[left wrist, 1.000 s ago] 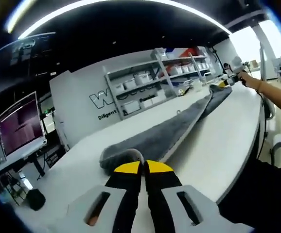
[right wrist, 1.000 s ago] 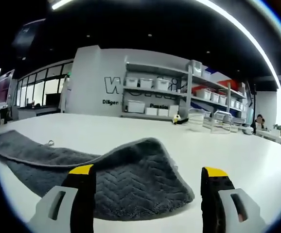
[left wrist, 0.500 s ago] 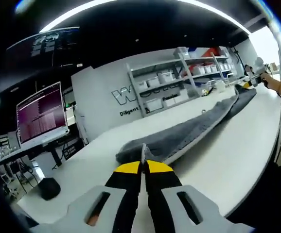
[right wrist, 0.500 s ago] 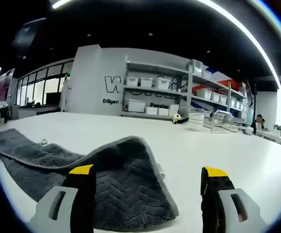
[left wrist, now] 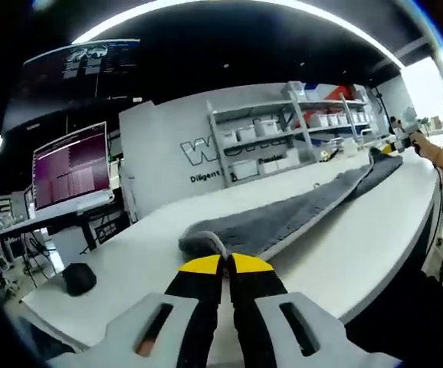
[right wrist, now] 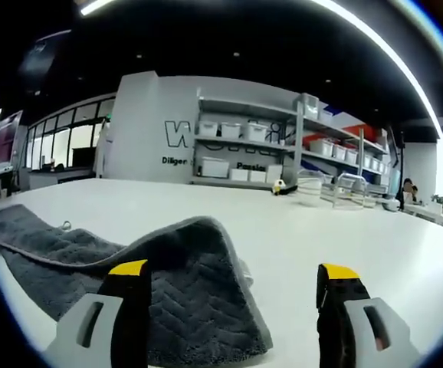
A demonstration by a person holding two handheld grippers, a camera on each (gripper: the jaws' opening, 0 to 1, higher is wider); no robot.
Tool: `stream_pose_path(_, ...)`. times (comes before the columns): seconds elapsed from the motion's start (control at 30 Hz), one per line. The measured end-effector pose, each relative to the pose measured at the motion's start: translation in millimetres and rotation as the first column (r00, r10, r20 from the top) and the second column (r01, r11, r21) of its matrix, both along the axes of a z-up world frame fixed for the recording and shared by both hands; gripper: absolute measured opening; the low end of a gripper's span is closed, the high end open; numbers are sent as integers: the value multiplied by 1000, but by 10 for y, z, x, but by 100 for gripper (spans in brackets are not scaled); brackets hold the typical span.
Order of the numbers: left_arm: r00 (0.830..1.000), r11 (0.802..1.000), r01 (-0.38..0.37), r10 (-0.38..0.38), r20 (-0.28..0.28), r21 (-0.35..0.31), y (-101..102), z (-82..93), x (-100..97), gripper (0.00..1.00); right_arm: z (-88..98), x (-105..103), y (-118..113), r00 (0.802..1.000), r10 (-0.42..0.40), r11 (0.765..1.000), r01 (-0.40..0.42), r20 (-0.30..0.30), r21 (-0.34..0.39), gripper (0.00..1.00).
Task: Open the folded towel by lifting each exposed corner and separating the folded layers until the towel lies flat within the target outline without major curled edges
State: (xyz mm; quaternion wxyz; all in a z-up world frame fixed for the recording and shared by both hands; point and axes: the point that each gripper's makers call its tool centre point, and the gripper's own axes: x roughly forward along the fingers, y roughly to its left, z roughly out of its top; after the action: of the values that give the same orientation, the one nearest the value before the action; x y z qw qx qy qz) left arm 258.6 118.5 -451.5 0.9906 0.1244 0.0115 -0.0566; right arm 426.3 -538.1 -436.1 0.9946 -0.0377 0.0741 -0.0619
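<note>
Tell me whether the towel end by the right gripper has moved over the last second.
Yes. The towel end slid left against the table, pulling away from the right gripper.

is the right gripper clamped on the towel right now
No, the right gripper stands wide open, and the towel's raised end lies on the table between and ahead of its jaws, ungripped.

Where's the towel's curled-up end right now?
In the right gripper view, the towel's raised end sits low and left on the white table, just ahead of the left jaw of the open right tongs.

Both views skim low, sharing the towel (left wrist: 298, 218) and shelves (right wrist: 283, 146).
</note>
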Motion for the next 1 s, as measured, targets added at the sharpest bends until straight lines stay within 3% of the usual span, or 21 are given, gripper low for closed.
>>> stream_pose_path(0.2,1000,999,-24,24,-6,-26,42,-98,-26,5,1,4,3,1000,3,1000,-3,1,2,90)
stream_pose_path(0.47,998,997,-63,61,-34,-53,152,-251,6,13,-7,7,11,1000,4,1000,-4,-4,-2,90)
stream_pose_path(0.63,994,995,-104,104,38,-9,179,-81,-36,27,-12,1,4,1000,1,1000,-1,-4,2,90)
stream_pose_path(0.8,994,997,-76,75,85,1,53,121,-45,39,-13,-7,16,1000,3,1000,-3,-5,-2,90)
stream_pose_path(0.87,990,997,-67,62,129,32,-28,248,-46,41,-16,-16,20,1000,3,1000,-3,-6,1,90)
stream_pose_path(1.0,994,999,2,-6,111,38,-241,332,54,51,-15,-22,27,1000,4,1000,-4,-5,-1,90)
